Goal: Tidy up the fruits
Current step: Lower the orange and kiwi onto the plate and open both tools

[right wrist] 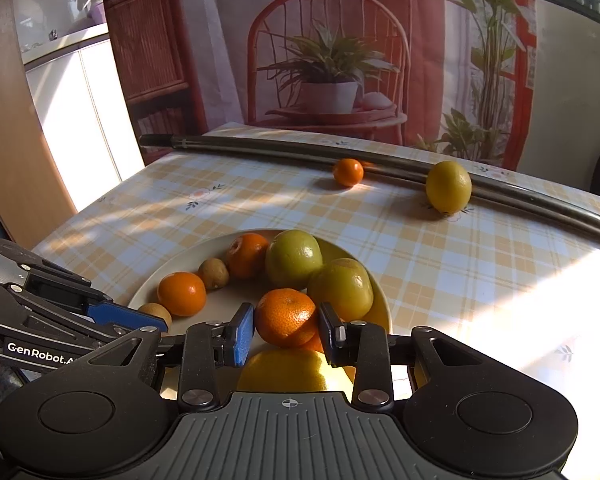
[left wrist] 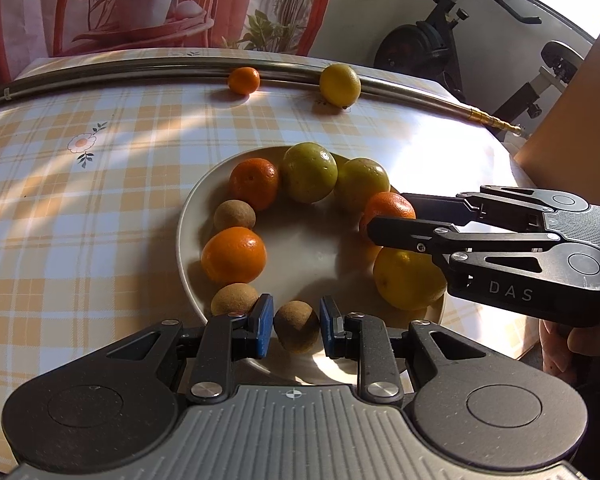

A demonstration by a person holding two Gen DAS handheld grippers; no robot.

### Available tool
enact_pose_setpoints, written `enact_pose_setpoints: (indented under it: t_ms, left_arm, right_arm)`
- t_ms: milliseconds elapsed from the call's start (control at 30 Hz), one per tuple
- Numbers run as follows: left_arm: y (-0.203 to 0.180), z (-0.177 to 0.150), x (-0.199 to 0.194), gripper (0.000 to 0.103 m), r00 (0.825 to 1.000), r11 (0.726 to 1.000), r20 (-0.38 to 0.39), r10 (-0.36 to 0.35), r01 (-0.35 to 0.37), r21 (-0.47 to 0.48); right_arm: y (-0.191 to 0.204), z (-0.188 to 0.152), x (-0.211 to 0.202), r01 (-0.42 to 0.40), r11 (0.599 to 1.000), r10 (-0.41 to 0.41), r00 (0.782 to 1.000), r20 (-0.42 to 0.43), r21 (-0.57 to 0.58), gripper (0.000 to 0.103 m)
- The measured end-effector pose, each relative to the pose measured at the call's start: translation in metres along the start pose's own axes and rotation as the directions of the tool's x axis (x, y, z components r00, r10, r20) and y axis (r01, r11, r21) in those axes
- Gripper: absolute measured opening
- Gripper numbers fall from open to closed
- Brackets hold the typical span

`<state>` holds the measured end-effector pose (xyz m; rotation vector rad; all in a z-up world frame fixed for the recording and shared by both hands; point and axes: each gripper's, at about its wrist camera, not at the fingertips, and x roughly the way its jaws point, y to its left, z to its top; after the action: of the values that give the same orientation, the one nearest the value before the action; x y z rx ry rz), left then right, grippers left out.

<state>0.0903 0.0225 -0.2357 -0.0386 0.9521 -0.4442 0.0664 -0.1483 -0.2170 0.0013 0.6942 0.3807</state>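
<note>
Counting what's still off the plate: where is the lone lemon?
The lemon sits on the tablecloth at the far right, against the metal rod, right of the small tangerine.

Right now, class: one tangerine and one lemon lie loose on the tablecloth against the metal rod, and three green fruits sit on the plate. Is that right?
Not quite: the plate holds two green fruits, not three, as the right wrist view shows. The tangerine and lemon do lie against the metal rod.

Black claws [left wrist: 295,326], blue pads [left wrist: 262,326], silver screws, "DAS" lettering.
</note>
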Motion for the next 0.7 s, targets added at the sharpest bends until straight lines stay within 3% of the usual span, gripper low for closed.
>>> enact_pose_setpoints:
  t_ms: [700]
  left_arm:
    - [0.0006, 0.0008, 0.0018, 0.026, 1.000, 1.000, -0.006, 0.025, -0.025, -0.006]
  right_arm:
    - [0.0001, 0.0003, 0.0009, 0.007, 1.000, -0.007, 1.000, -0.003, -0.001, 0.033]
